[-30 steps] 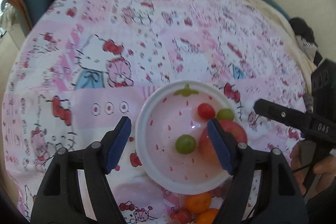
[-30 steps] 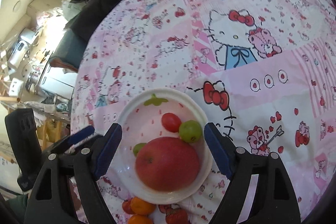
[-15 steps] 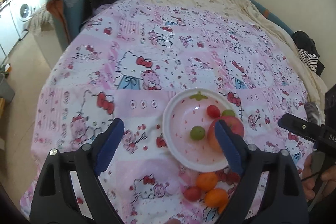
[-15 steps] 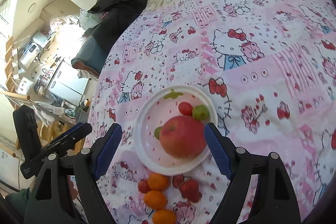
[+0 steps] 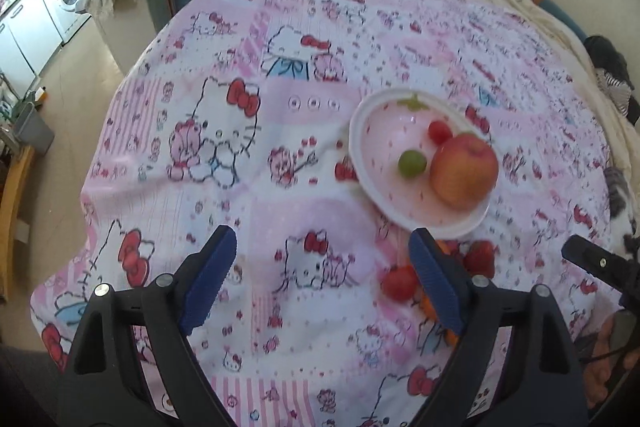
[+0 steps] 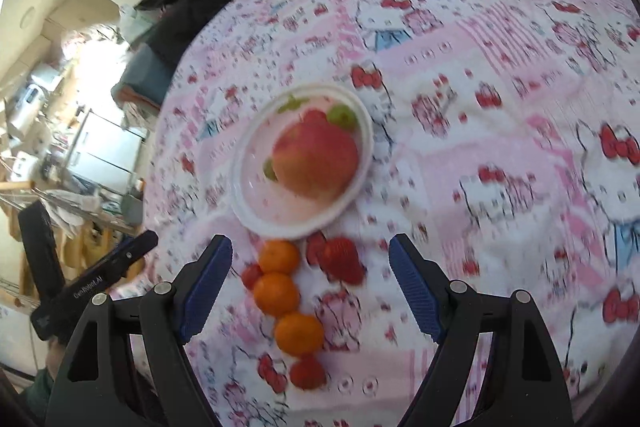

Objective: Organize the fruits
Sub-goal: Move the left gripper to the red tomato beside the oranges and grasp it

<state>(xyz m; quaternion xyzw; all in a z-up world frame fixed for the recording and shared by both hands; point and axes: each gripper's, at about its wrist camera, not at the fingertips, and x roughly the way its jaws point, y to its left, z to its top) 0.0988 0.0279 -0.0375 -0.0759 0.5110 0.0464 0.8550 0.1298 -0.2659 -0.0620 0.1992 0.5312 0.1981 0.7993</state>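
**Fruit split between plate and quilt, both grippers empty above it**

Fruit lies in two groups on the pink cartoon-cat quilt [image 6: 500, 75]. On the white plate [image 6: 244, 187] sit a large red-orange apple [image 6: 316, 159], a small red tomato-like fruit [image 5: 439, 131] and two green grapes, one beside the apple [image 5: 412, 163] and one at the far rim [image 6: 342, 117]. Just off the plate's near edge, on the cloth, lie the loose pieces: three mandarins in a line [image 6: 277, 293] running from the plate toward the camera, strawberries [image 6: 340, 259] to their right, and a small red fruit at the near end [image 6: 307, 373].

The right gripper [image 6: 310, 287] stands wide apart with nothing between its blue pads; the mandarin line lies almost straight ahead of it, left of centre in the gap, with its long axis running along the direction the fingers point. The left gripper [image 5: 322, 281] is also spread and holds nothing; from its view the loose fruit sits off to the right, partly hidden behind its right finger [image 5: 436, 283], with one red piece [image 5: 399, 282] just inside that pad.

Judging from this, the right hand is better lined up on the loose fruit; the left would have to shift sideways first. Both views are blurred, so fine contact cannot be read.
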